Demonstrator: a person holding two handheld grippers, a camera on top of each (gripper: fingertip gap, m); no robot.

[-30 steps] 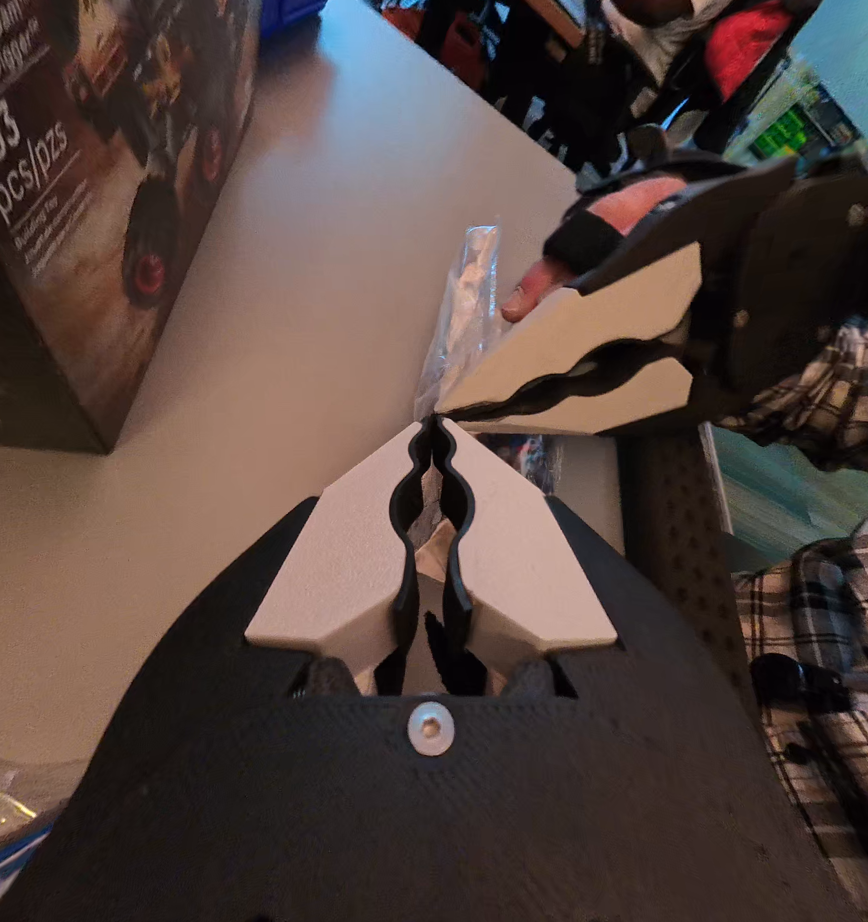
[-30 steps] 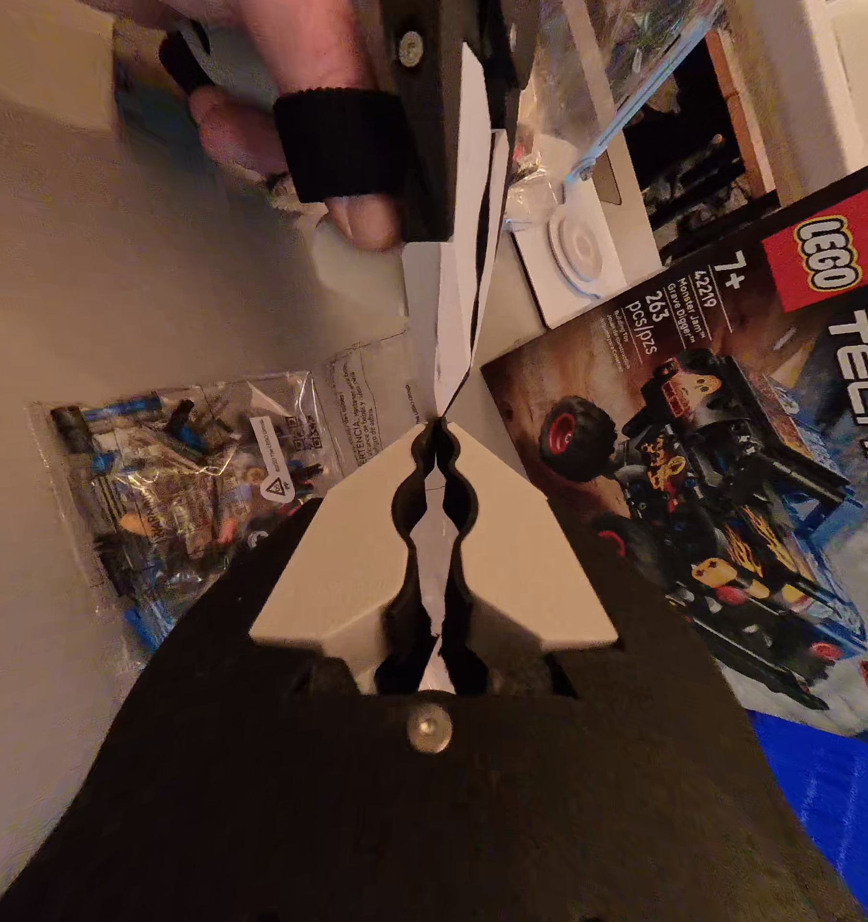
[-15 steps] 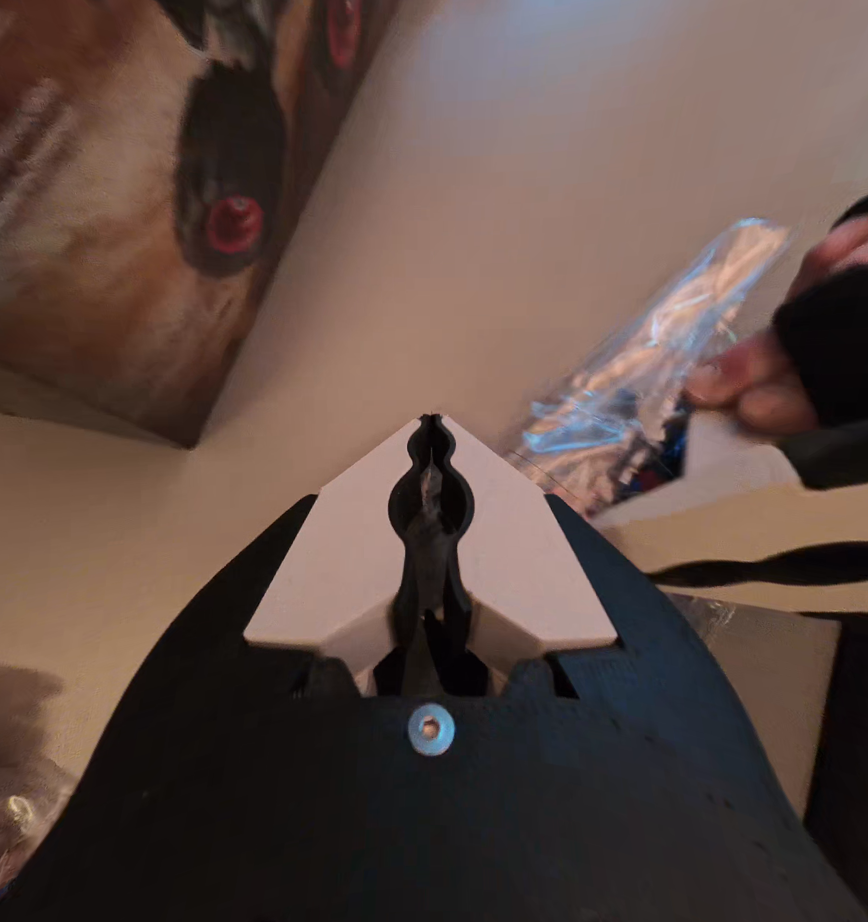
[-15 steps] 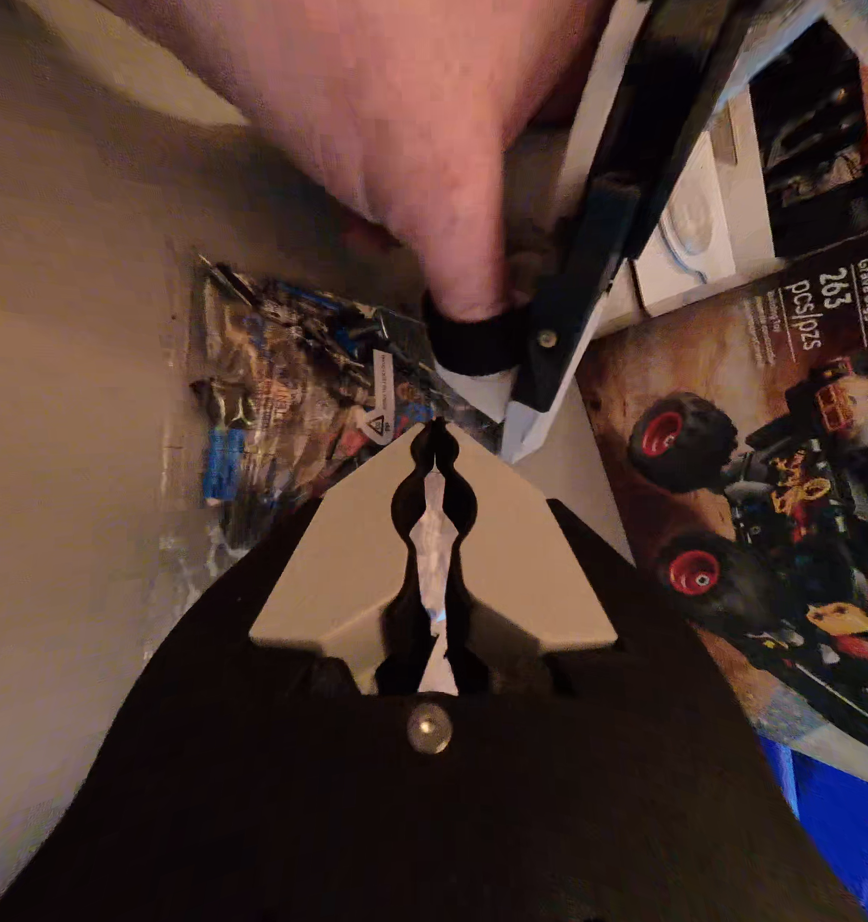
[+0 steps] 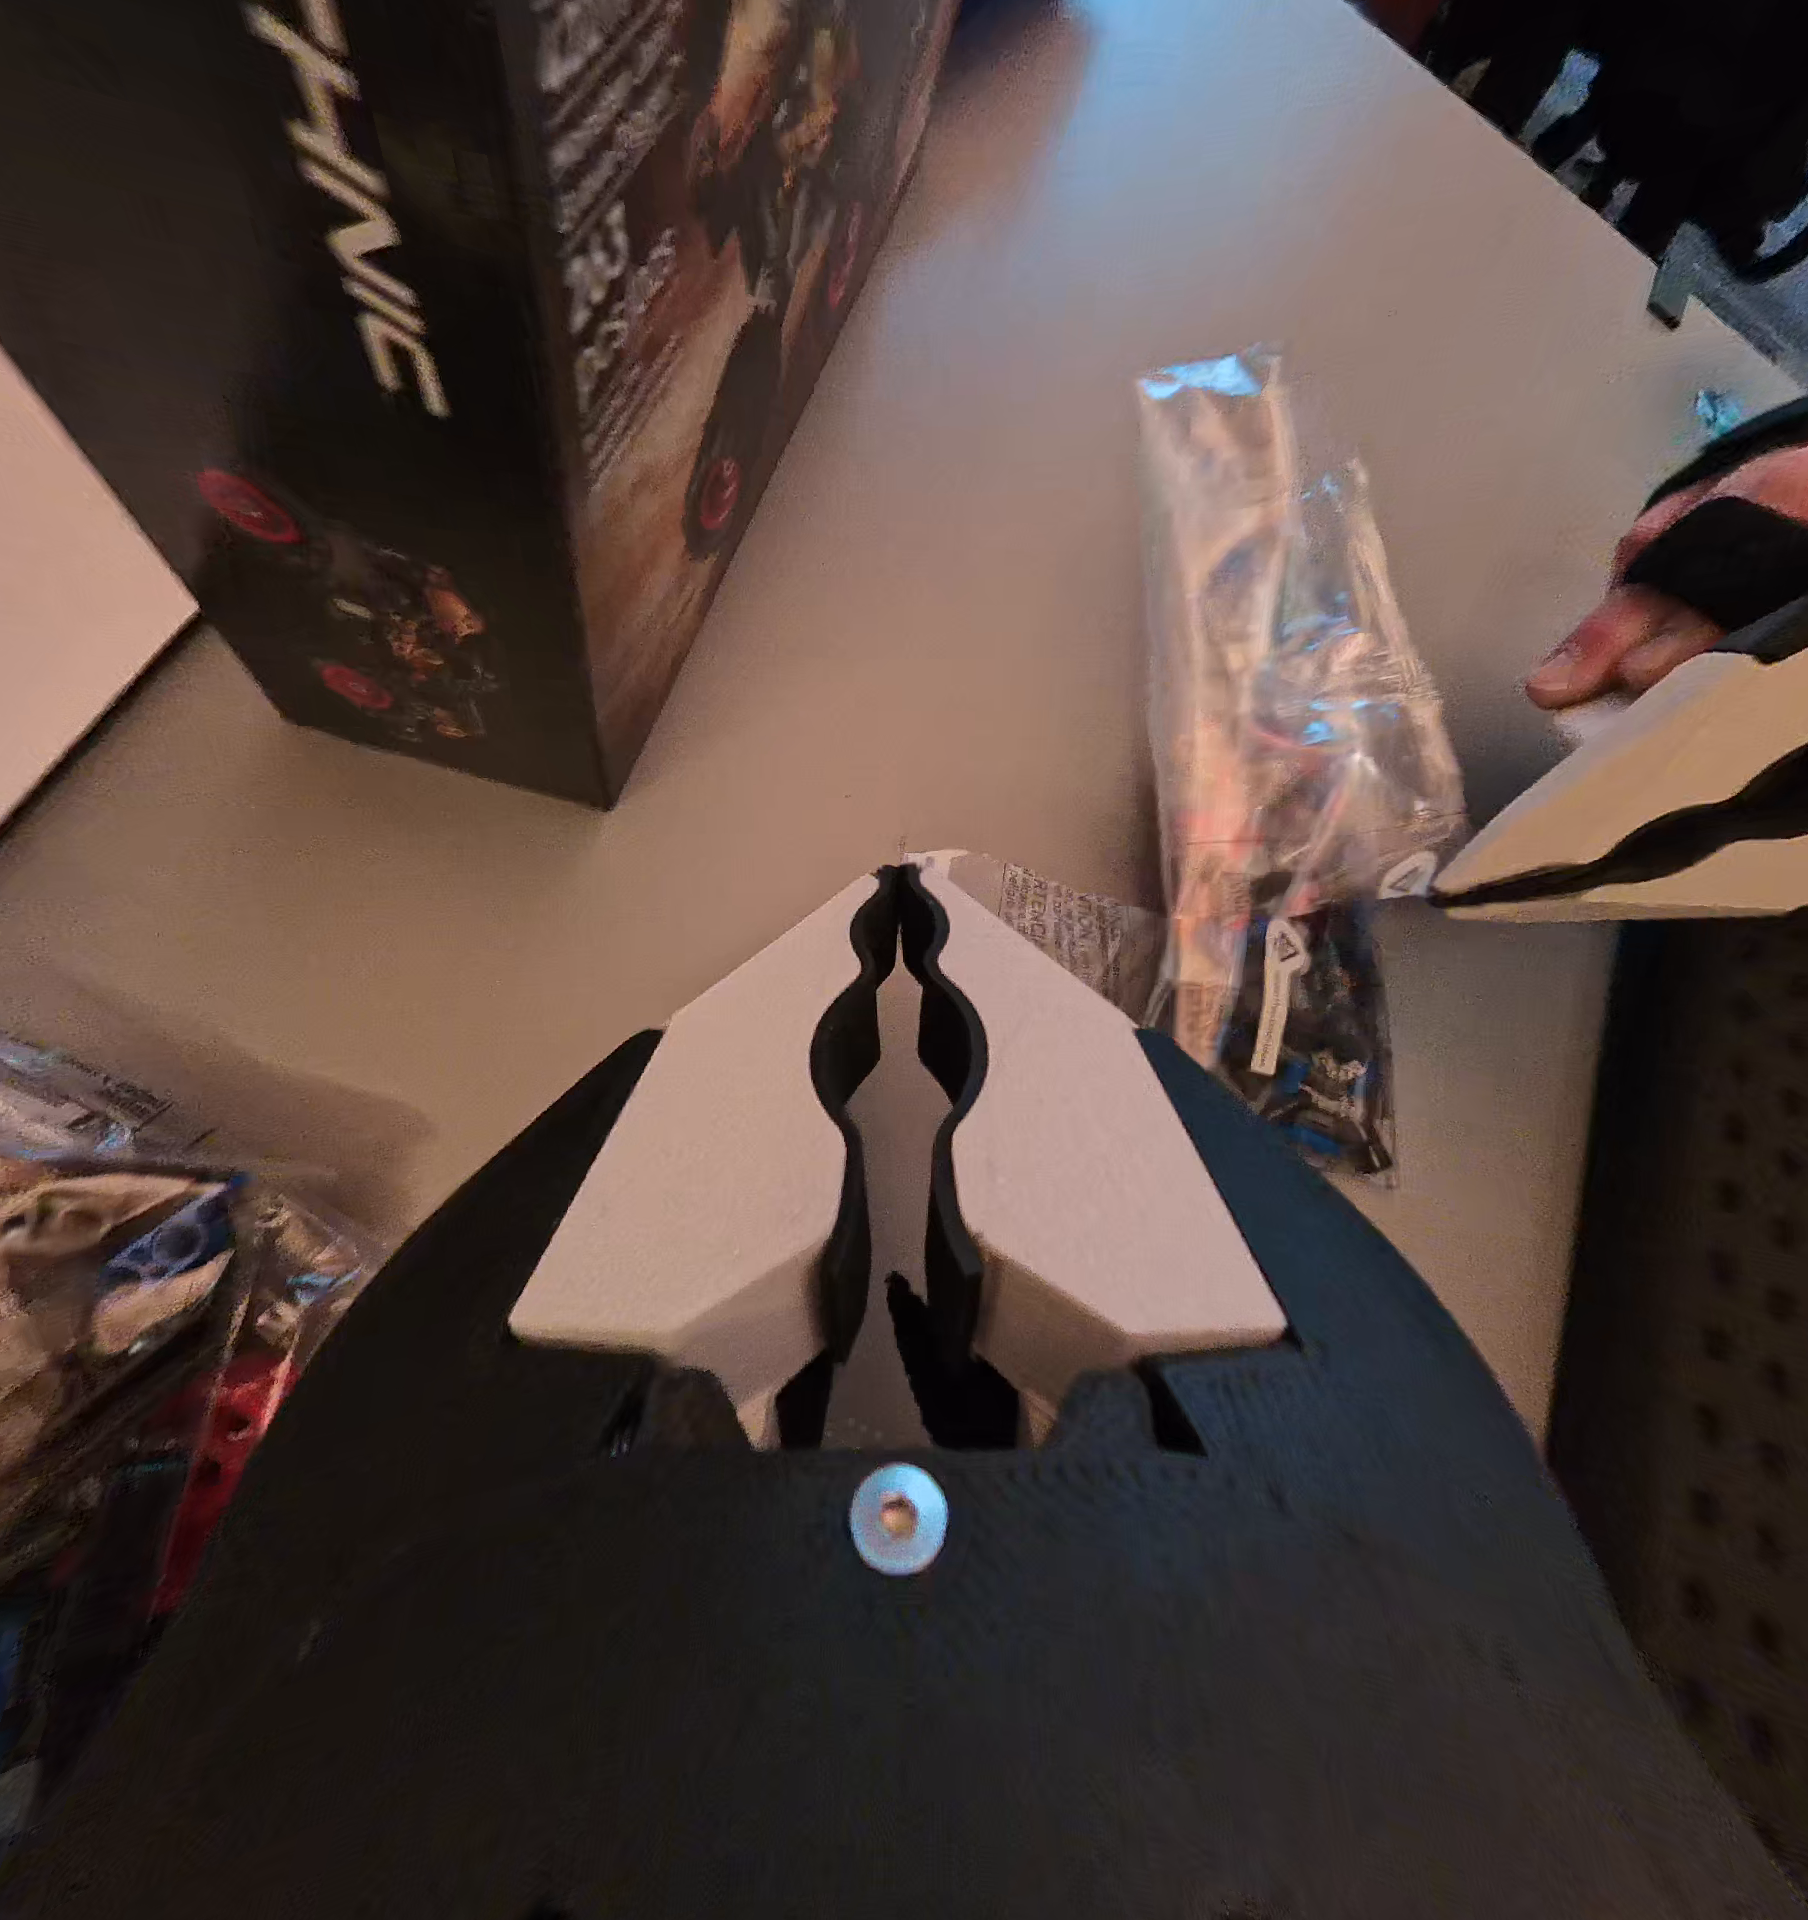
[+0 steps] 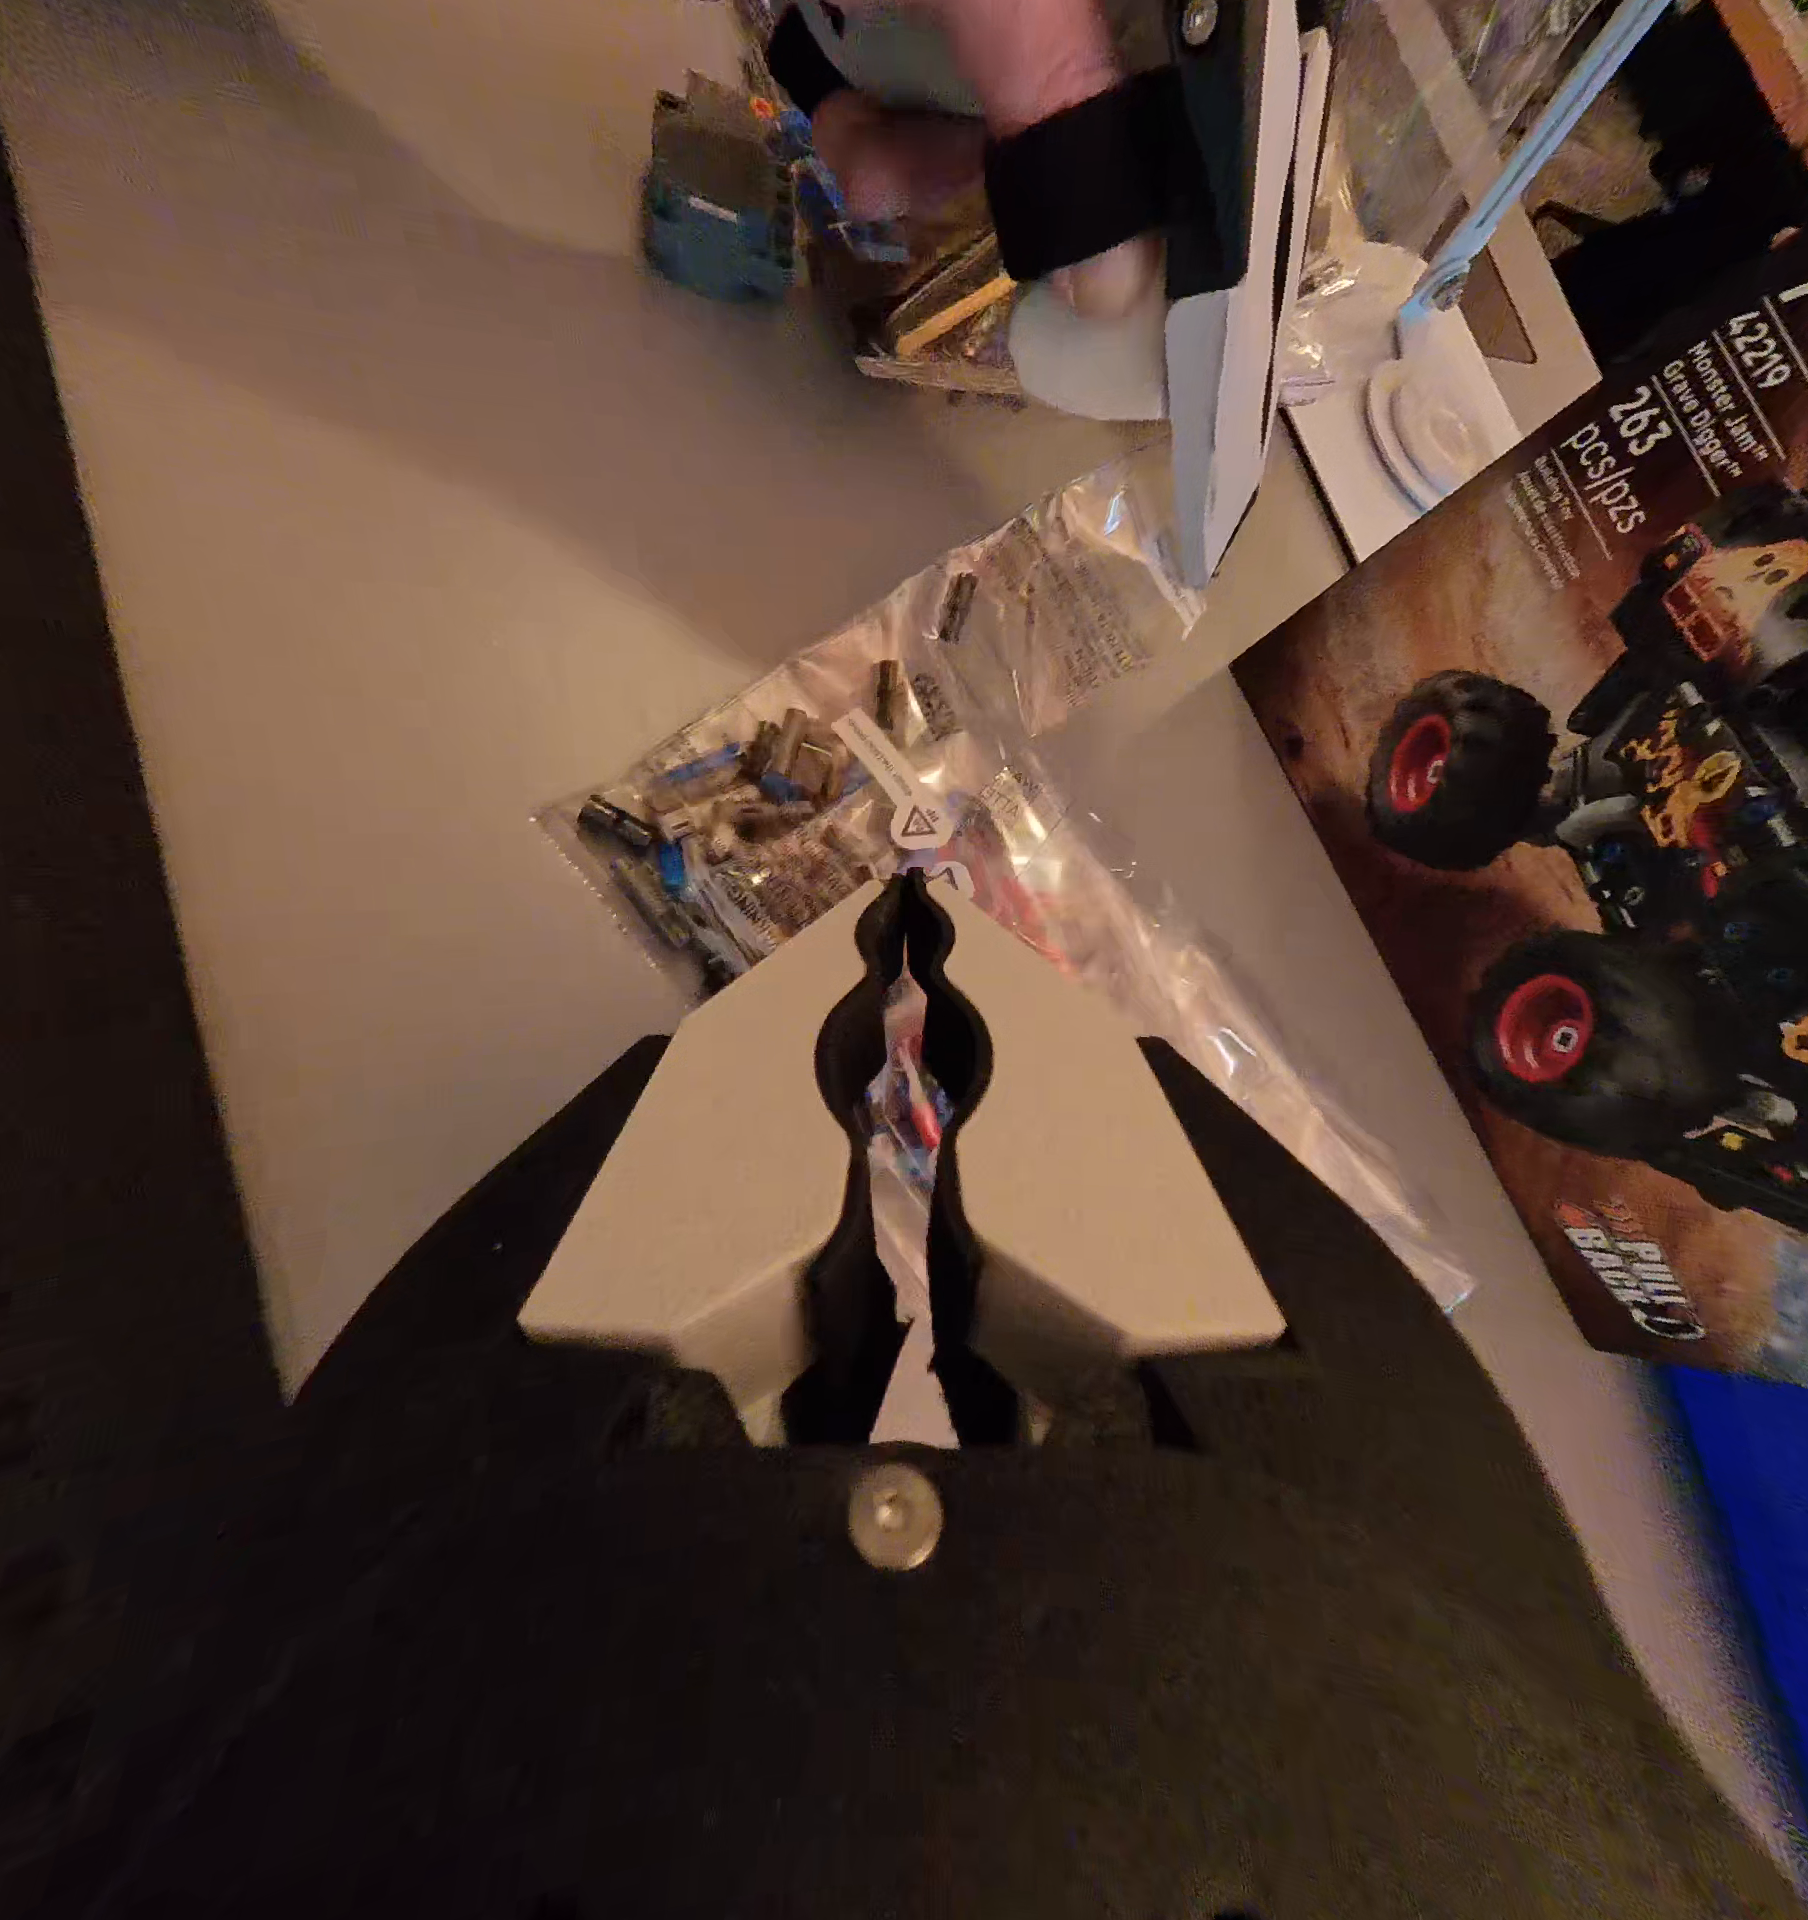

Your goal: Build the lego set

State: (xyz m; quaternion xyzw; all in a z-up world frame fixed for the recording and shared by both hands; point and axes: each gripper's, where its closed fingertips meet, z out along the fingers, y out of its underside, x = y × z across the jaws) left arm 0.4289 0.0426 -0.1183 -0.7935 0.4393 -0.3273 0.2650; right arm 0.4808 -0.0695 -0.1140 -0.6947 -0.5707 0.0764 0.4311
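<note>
My table (image 5: pixel 983 623) is pale and smooth. At its far edge I see a white box (image 6: pixel 1440 416) with a round white disc on it, and a blue surface (image 6: pixel 1773 1558) lies beside me.

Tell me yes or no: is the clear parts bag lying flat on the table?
Yes, the clear parts bag lies flat on the table, beside the set's box.
</note>
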